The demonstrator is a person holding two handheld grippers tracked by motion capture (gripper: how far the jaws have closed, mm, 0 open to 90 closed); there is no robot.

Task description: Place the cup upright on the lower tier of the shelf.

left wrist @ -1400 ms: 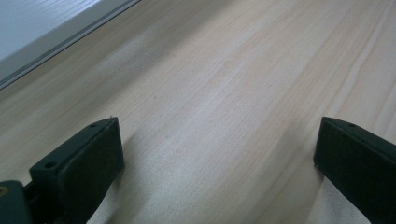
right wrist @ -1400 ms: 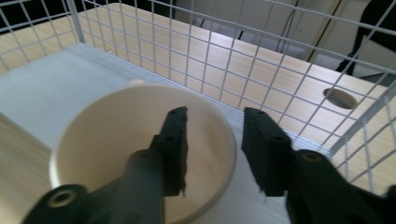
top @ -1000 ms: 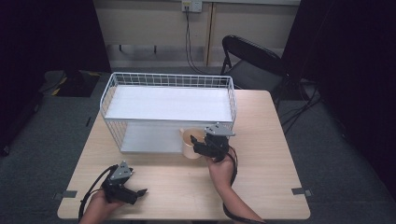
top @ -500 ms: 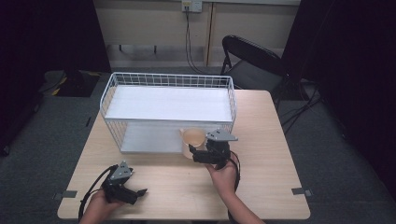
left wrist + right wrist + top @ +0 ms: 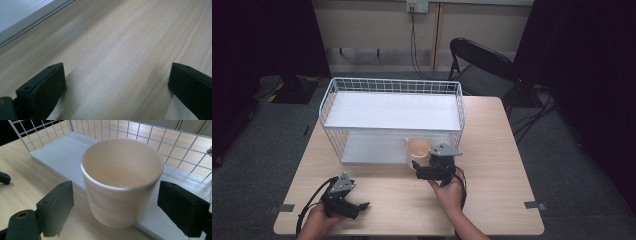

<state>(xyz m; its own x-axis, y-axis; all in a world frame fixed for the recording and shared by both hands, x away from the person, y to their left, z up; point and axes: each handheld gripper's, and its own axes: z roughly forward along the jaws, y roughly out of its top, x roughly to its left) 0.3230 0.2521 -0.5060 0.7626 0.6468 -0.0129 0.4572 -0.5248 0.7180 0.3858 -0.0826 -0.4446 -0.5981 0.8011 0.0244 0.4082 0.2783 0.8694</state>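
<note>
We see the cup point(image 5: 121, 182) standing upright on the front edge of the rack's point(image 5: 392, 112) lower shelf, near its right end. In the right gripper view it sits between the two jaws, with a clear gap on each side, so the right gripper point(image 5: 125, 217) is wide open and grips nothing. In the high view that gripper point(image 5: 423, 170) lies at about 5 o'clock of the cup, just beside it. Well apart, at roughly 8 o'clock of the cup, the left gripper point(image 5: 357, 206) rests near the table's point(image 5: 492, 200) front edge; its jaws are also spread wide over bare wood, holding nothing.
</note>
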